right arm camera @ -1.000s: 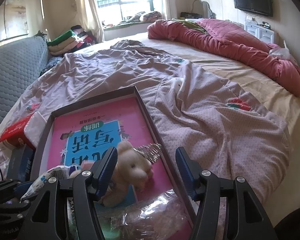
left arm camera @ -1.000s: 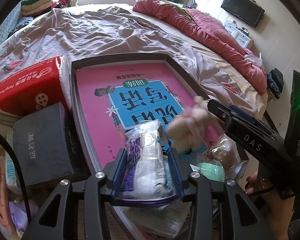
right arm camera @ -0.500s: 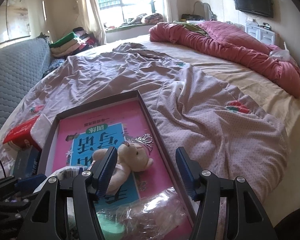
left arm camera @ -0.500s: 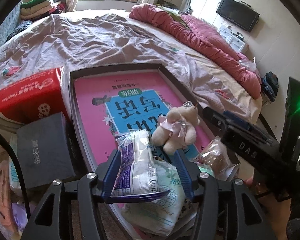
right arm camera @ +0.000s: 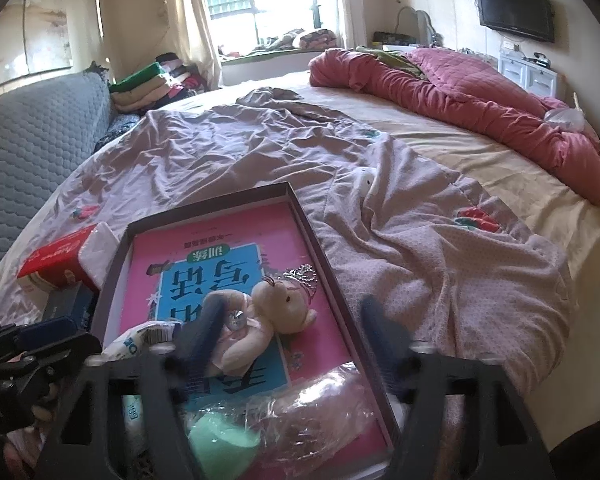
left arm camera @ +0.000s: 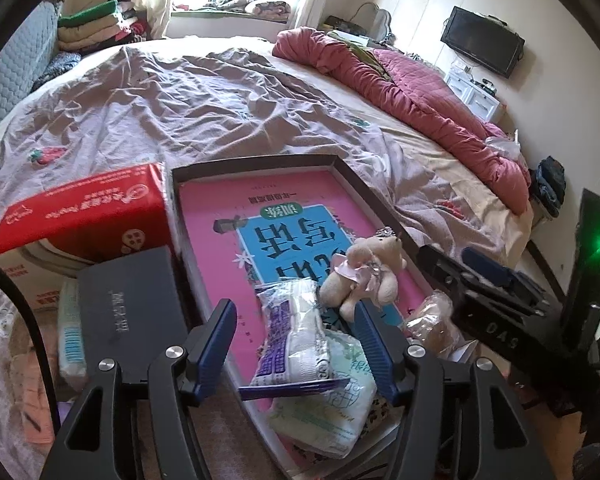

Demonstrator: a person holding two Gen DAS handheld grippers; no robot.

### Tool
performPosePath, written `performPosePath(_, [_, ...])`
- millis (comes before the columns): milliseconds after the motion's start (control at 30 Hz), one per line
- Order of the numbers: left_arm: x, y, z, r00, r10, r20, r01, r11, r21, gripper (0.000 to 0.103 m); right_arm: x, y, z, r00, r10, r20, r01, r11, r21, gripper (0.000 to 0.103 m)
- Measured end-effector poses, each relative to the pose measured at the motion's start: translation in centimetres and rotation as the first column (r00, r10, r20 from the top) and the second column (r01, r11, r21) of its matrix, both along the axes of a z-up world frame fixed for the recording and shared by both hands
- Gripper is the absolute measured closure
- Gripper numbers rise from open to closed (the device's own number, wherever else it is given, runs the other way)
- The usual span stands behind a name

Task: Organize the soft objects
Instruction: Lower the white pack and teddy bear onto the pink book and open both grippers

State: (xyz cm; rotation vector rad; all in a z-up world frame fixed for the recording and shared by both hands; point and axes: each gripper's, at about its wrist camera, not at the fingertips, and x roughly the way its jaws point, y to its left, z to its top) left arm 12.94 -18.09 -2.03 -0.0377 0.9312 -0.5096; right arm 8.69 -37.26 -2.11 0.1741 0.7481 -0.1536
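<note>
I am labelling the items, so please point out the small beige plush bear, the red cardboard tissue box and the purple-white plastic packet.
small beige plush bear (right arm camera: 277,308): right wrist view, head.
red cardboard tissue box (left arm camera: 79,212): left wrist view, top face.
purple-white plastic packet (left arm camera: 295,340): left wrist view, middle.

Both wrist cameras look forward and steeply downward along their fingers, close above the tray (left arm camera: 352,178) on the bed (right arm camera: 259,152). Left view sits left of the right. Both share the tray, pink book (left arm camera: 219,216) and plush bear (right arm camera: 275,312).
</note>
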Motion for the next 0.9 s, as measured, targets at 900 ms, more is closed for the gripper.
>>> performPosePath(900, [-2.8, 3.2, 3.2, 0.995, 0.07, 0.066, -0.072, 0.997, 0.027, 0.038, -1.7, 3.5, 3.5, 0.994, 0.085, 0.063, -0.081, 0.995, -0.052, 0.026])
